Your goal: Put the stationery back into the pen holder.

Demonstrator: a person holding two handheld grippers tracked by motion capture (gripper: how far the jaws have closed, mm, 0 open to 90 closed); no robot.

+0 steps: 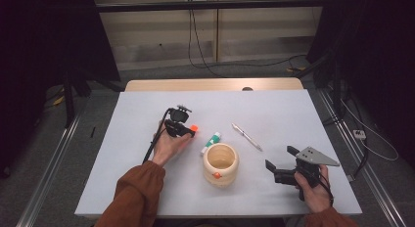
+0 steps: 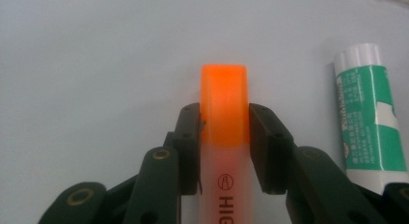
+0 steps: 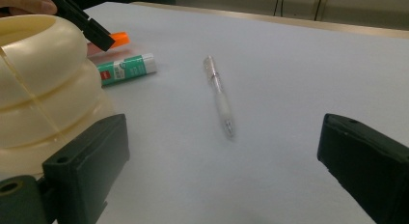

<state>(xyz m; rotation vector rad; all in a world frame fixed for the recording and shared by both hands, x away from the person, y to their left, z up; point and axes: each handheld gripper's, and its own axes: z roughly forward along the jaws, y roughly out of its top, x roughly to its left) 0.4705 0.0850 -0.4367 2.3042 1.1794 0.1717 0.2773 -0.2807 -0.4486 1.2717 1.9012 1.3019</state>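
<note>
My left gripper is shut on an orange-capped highlighter, its jaws pressing both sides just below the cap; the orange cap sticks out past them. A green and white glue stick lies on the white table just right of it, also seen in the left gripper view as the glue stick. A cream ribbed pen holder stands upright at the front centre. A clear pen lies to its upper right. My right gripper is open near the front right, jaws wide, beside the holder.
The white table top has free room at the left, back and far right. A wooden strip runs along the back edge. Cables and metal rails lie on the floor around the table.
</note>
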